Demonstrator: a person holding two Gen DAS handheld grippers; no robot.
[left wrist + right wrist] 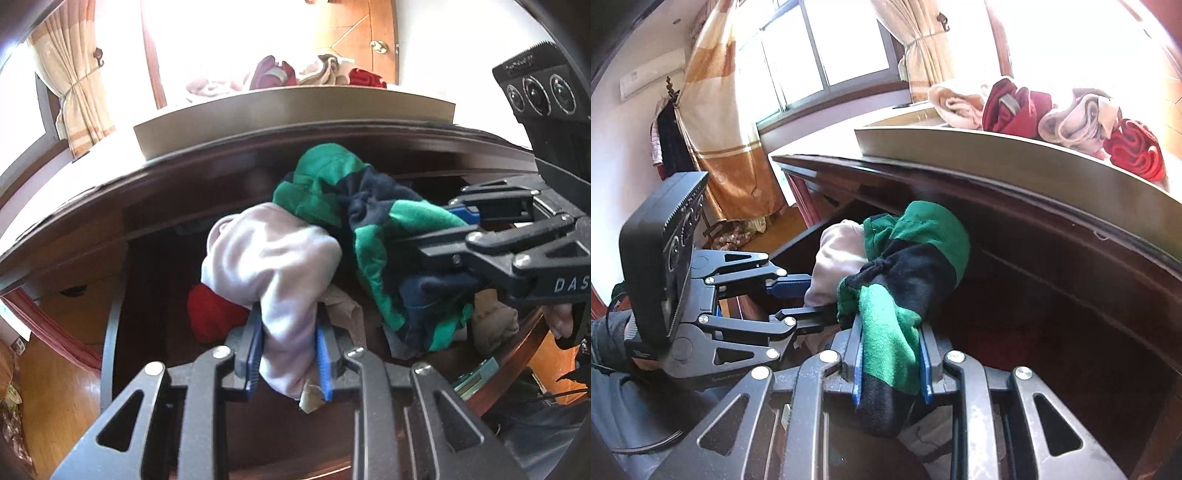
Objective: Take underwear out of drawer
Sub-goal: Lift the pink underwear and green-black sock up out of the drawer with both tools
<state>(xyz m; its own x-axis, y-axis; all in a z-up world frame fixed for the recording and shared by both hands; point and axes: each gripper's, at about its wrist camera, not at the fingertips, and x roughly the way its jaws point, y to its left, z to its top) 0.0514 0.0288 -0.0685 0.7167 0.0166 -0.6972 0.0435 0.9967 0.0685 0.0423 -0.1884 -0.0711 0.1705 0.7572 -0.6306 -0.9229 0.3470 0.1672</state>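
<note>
Tied curtain (75,85) beside window (827,48); air conditioner (650,75) on wall.

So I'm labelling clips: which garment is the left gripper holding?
Look above the open dark wooden drawer. The left gripper is clamped on a pale pink garment, plain and one colour, unlike the green and navy one beside it.

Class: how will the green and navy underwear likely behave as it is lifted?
Likely floppy: the green and navy underwear bunches and droops around the right hand-held gripper. Probably light, since a narrow pinch holds it. It may snag the pale pink underwear touching it.
</note>
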